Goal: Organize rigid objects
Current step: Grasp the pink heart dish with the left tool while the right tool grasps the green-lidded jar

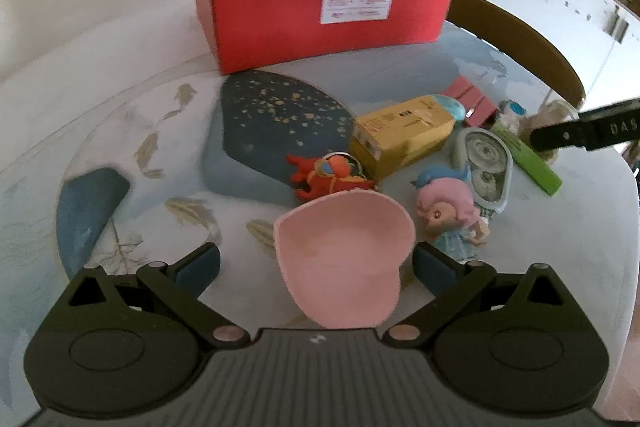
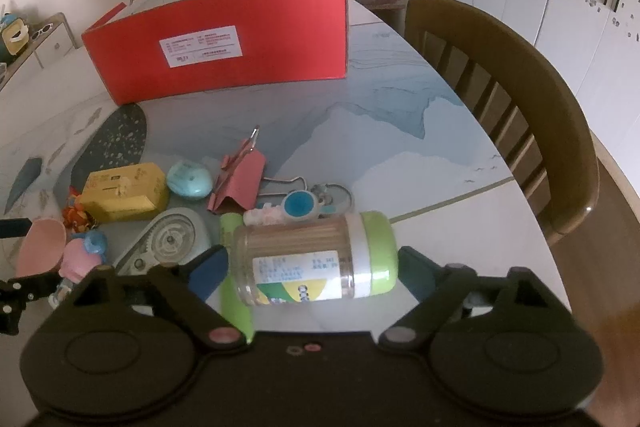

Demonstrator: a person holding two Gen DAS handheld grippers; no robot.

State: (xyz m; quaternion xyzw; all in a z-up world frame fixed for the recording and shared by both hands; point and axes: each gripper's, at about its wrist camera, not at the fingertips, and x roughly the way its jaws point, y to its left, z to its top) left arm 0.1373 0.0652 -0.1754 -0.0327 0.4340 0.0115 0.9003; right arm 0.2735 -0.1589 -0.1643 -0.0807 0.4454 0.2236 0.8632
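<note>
Seen along the left gripper (image 1: 316, 267), a pink heart-shaped dish (image 1: 344, 259), smooth and shallow, sits between the wide-spread fingers, the left pad (image 1: 198, 267) clear of it and the right pad close beside its lobe; whether either touches I cannot tell. Just beyond the fingertips lie a red toy figure (image 1: 328, 175), a yellow carton (image 1: 400, 135) and, to the right, a pink-haired doll (image 1: 448, 215). Far ahead stands the open red cardboard box (image 1: 320, 15) on the glossy printed tabletop (image 1: 140, 107). Seen along the right gripper (image 2: 314, 271), a clear toothpick jar (image 2: 316, 259) with a green lid lies on its side between spread fingers, its ends near both pads. The round jar could likely roll or slip out as the fingers close, and the dish's curved rim may skid sideways into the doll.
</note>
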